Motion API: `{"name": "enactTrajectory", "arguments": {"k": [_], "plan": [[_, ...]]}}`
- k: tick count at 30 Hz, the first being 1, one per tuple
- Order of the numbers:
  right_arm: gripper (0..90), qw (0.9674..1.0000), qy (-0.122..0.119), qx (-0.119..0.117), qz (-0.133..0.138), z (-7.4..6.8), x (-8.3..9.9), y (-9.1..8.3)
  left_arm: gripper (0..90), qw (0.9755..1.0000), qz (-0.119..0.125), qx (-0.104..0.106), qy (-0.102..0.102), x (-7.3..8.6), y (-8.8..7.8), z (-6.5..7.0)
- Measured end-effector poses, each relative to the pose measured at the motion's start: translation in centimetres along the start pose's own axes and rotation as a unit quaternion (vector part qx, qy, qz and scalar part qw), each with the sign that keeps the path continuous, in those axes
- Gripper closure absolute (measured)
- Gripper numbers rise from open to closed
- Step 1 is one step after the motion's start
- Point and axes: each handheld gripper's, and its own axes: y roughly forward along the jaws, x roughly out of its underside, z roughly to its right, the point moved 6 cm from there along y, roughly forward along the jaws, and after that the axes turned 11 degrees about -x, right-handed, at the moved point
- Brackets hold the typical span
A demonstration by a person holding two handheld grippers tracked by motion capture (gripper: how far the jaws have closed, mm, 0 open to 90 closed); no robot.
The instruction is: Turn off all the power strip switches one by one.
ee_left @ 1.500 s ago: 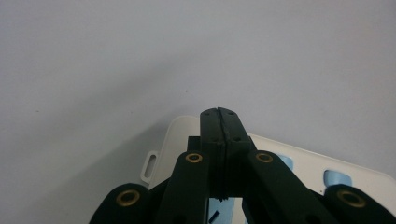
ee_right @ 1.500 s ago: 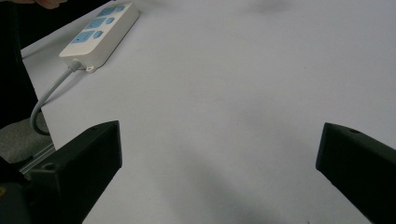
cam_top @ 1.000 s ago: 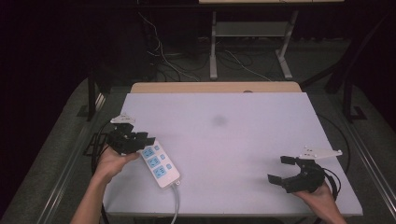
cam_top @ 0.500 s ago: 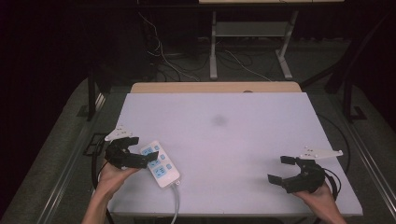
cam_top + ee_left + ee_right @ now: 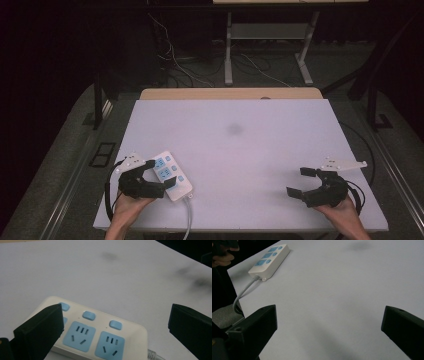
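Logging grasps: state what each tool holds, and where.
Nothing is held. The left tool is open around the power strip, jaws clear of it; the right tool is open over bare table.

A white table (image 5: 235,150) is being seen from above, with a power strip (image 5: 172,175) lying flat near its front-left corner, the strip's cord (image 5: 188,220) trailing off the table's front edge.

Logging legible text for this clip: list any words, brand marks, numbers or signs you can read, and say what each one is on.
None can be read.
Power strip: its blue sockets and buttons carry no print that shows in the left gripper view; in the high view it is too small to tell.
Left gripper and right gripper: no markings show.
White table: dark smudges, no writing.
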Motion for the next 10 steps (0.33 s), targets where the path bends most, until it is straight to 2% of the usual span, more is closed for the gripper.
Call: {"name": "enactTrajectory", "arguments": {"k": [4, 10], "plan": [[0.2, 1.0000, 0.001, 0.000, 0.001, 0.0, 0.0, 0.0, 0.0, 0.9998, -0.006, 0.010, 0.013, 1.0, 0.5, 0.8], [0.2, 1.0000, 0.001, 0.001, 0.004, -0.1, 0.0, -0.2, 0.0, 0.9995, -0.014, 0.022, 0.016, 1.4, 0.9, 1.4]]}}
